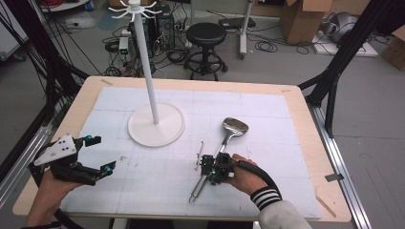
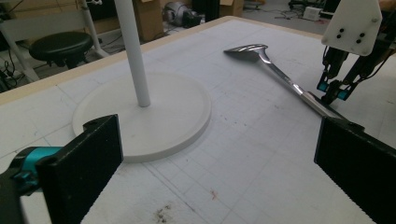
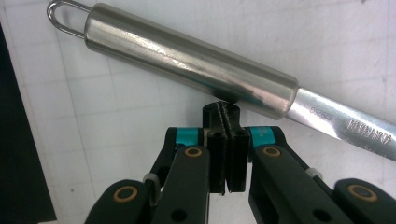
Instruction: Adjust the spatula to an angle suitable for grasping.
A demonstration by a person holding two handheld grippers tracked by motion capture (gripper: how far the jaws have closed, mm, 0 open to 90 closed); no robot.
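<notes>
A steel ladle (image 1: 235,127) lies on the white mat, its bowl at the far end and its thick handle (image 3: 187,60) running toward the near edge, where it ends in a wire loop (image 3: 64,18). My right gripper (image 3: 225,112) is shut with nothing between its pads, and its tips touch the side of the handle. From above, the right gripper (image 1: 207,171) sits at mid-handle. My left gripper (image 1: 102,153) hovers open at the near left. In the left gripper view its wide-apart pads (image 2: 88,163) frame the ladle (image 2: 261,53) and a white stand (image 2: 140,116).
The white hook stand (image 1: 155,125) rises from a round base at the mat's middle left. A thin small stick (image 1: 199,155) lies just left of the ladle handle. A black stool (image 1: 206,34) and cardboard boxes stand on the floor beyond the table.
</notes>
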